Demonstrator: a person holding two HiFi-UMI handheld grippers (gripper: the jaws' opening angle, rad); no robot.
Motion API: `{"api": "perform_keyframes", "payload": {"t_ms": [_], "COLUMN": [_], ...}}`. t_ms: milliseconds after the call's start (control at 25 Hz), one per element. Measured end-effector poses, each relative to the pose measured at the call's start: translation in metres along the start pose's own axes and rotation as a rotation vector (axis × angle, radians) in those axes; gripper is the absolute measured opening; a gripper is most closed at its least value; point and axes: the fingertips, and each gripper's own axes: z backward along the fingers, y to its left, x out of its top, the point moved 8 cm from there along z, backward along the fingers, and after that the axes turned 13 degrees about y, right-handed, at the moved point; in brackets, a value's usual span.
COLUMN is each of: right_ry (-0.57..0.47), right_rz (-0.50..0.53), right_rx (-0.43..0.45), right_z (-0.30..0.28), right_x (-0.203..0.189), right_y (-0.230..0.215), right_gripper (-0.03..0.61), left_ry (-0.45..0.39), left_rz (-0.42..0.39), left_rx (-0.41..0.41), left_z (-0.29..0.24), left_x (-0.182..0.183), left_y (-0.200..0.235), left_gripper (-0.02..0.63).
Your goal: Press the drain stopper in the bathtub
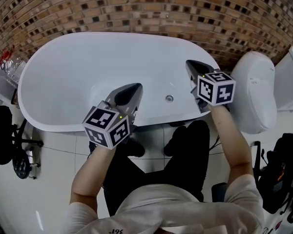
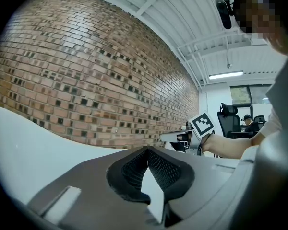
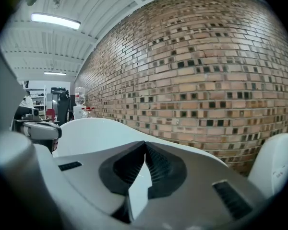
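Two claws [image 1: 136, 87] [image 1: 190, 64], one bathtub [image 1: 58, 67], one stopper [image 1: 169, 98]

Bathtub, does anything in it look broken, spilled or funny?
Nothing stands out. The white bathtub shows no crack or puddle, and the small round drain stopper sits in the tub's floor. The left gripper and right gripper hang over the near rim, jaws together, holding nothing.
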Motion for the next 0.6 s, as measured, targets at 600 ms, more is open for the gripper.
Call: {"api": "perform_keyframes", "payload": {"t_ms": [600], "right_ry": [0.062], "right_rz": [0.034], "right_rx": [-0.009], "right_z": [-0.045], "right_x": [0.010], "right_y": [-0.013], "right_gripper": [0.015], "left_ry": [0.034], "left_rz": [0.013], "left_rx": [-0.016], "left_z": [-0.030], "left_x": [-0.005], "left_y": [0.013], "left_gripper": [-0.005]}}
